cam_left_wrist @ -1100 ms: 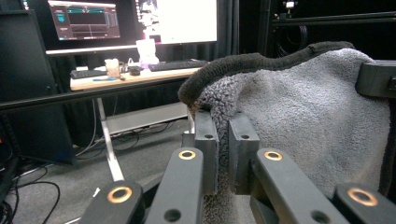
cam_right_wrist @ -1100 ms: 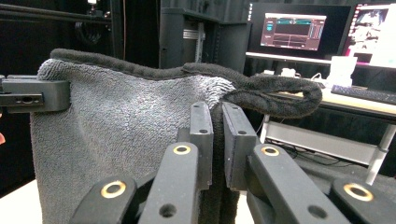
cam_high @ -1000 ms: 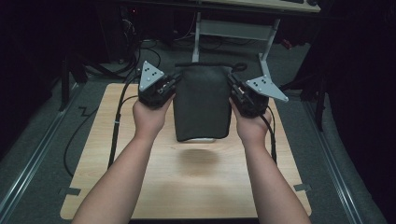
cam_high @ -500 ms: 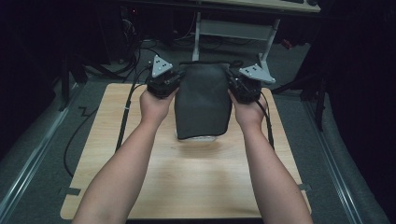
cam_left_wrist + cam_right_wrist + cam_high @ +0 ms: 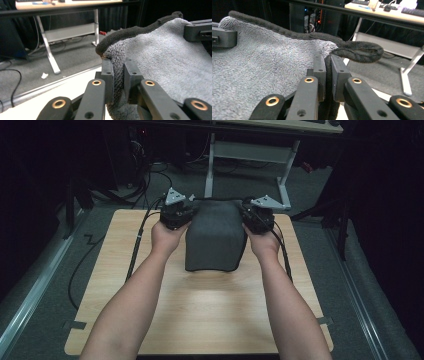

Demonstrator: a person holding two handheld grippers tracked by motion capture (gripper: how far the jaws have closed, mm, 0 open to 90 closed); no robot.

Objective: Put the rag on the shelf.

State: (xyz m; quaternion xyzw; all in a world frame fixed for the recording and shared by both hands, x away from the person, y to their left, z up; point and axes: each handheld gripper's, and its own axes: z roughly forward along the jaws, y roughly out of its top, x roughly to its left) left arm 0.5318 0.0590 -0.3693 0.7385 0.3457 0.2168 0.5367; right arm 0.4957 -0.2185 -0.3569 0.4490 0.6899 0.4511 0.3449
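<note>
- A dark grey towel [image 5: 214, 236] lies folded on the far half of the wooden surface [image 5: 200, 310], its long axis running from the person toward the far edge.
- Its near end sits flat on the wood; its far end is lifted, with the black-hemmed edge stretched between the two grippers.
- The left gripper [image 5: 176, 213] is clamped on the towel's far left corner; in the left gripper view the jaws pinch a fold of terry cloth [image 5: 160, 62] just below the hem.
- The right gripper [image 5: 258, 215] is clamped on the far right corner; in the right gripper view the jaws squeeze the hem [image 5: 359, 51], which loops out beyond them.
- Since half a second ago both hands sit slightly farther forward and the towel looks more evenly spread between them.
- Beyond the surface, a desk frame [image 5: 250, 155] stands on the carpeted floor.
</note>
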